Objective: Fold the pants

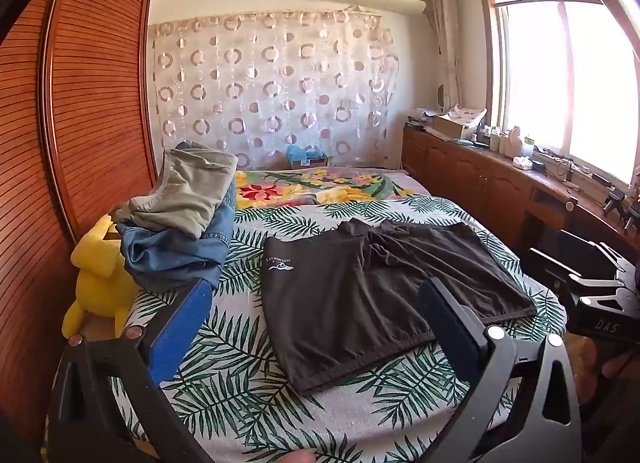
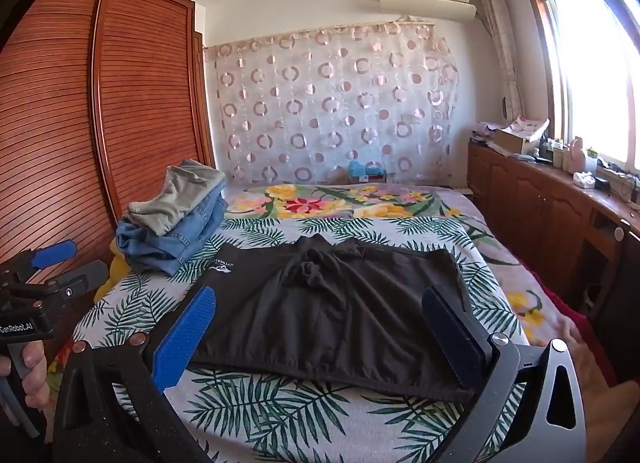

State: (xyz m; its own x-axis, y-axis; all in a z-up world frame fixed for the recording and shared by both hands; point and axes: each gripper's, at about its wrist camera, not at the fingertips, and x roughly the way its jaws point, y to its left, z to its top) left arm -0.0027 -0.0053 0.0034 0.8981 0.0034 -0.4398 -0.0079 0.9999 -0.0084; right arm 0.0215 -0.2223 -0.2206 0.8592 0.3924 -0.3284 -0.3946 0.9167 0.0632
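Note:
A pair of black pants (image 1: pixel 372 295) (image 2: pixel 332 303) lies spread flat on the leaf-print bed cover (image 1: pixel 248 391) (image 2: pixel 280 415), with a small white logo near its left edge and bunched cloth at its far middle. My left gripper (image 1: pixel 316 319) hovers over the near left part of the bed, its jaws wide open and empty. My right gripper (image 2: pixel 320 315) hovers before the pants' near hem, also wide open and holding nothing. Each gripper shows at the edge of the other's view: the right gripper (image 1: pixel 568 259) and the left gripper (image 2: pixel 68 263).
A folded stack, olive trousers (image 1: pixel 188 191) (image 2: pixel 180 195) on top of blue jeans (image 1: pixel 180 251) (image 2: pixel 172 239), sits at the bed's left. A yellow plush toy (image 1: pixel 100 275) lies beside it against the slatted wardrobe (image 1: pixel 92 103). A wooden cabinet (image 1: pixel 480 179) runs along the right under the window.

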